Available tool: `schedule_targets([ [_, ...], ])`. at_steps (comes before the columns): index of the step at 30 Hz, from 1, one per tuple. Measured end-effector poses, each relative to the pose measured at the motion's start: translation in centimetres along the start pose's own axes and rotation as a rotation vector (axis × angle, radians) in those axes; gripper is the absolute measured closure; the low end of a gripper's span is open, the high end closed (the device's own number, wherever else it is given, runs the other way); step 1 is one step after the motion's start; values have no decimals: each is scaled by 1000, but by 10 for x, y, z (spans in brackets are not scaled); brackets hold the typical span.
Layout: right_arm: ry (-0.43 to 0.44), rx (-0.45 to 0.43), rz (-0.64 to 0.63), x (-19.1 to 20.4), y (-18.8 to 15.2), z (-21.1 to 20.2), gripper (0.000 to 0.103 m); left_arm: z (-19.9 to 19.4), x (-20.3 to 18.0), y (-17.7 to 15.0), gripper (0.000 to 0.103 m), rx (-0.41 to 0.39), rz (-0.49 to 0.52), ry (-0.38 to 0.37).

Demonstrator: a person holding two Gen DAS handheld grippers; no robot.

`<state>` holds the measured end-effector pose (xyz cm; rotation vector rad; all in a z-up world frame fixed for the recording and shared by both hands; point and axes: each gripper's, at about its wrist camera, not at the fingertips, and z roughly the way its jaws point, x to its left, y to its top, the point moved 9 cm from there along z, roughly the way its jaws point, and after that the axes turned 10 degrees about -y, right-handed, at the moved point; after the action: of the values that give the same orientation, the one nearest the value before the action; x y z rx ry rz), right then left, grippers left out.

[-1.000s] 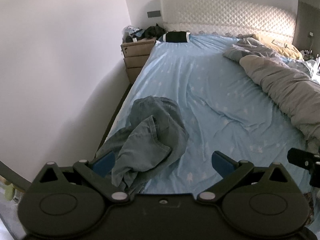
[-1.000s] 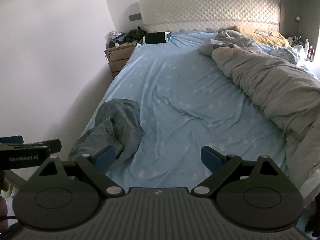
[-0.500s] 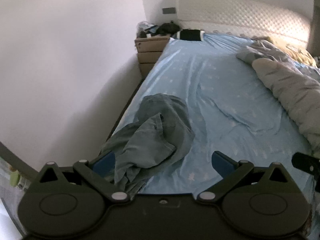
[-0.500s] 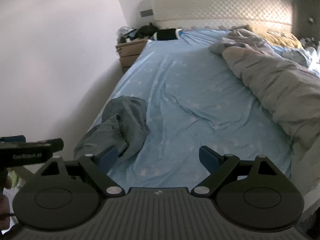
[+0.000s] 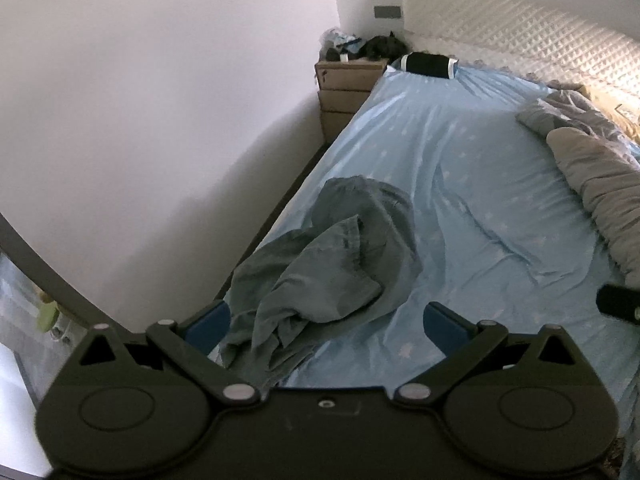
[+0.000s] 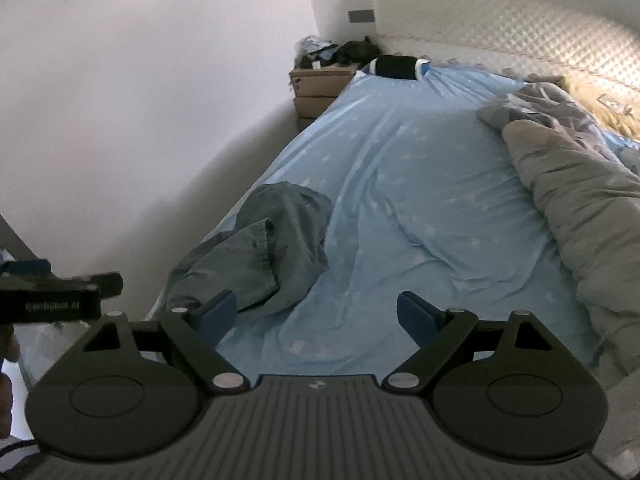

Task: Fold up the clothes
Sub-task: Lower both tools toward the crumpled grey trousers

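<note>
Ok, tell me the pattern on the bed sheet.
The bed sheet is light blue with small pale stars, clearest in the right wrist view.

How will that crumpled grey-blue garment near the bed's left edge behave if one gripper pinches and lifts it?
The garment lies in soft overlapping folds, so it will probably hang limp and unfurl rather than hold shape. It looks thin and so likely light. Its bunched layers suggest a pinch may catch several at once. It lies on the wrinkled blue sheet, which may drag along.
</note>
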<state>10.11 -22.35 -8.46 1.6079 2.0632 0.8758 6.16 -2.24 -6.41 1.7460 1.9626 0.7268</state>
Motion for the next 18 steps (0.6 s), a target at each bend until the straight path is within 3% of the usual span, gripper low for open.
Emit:
schedule_targets([
  [5,6,22,-5,22,22,31,14,33,28,12,0,18,-3,-13],
  [11,35,32,52,49,55,88,14,97,74,35,0,39,-74,-98],
  [18,54,124,79,76,78,185,17,183,126,50,0,104,-101,-115],
])
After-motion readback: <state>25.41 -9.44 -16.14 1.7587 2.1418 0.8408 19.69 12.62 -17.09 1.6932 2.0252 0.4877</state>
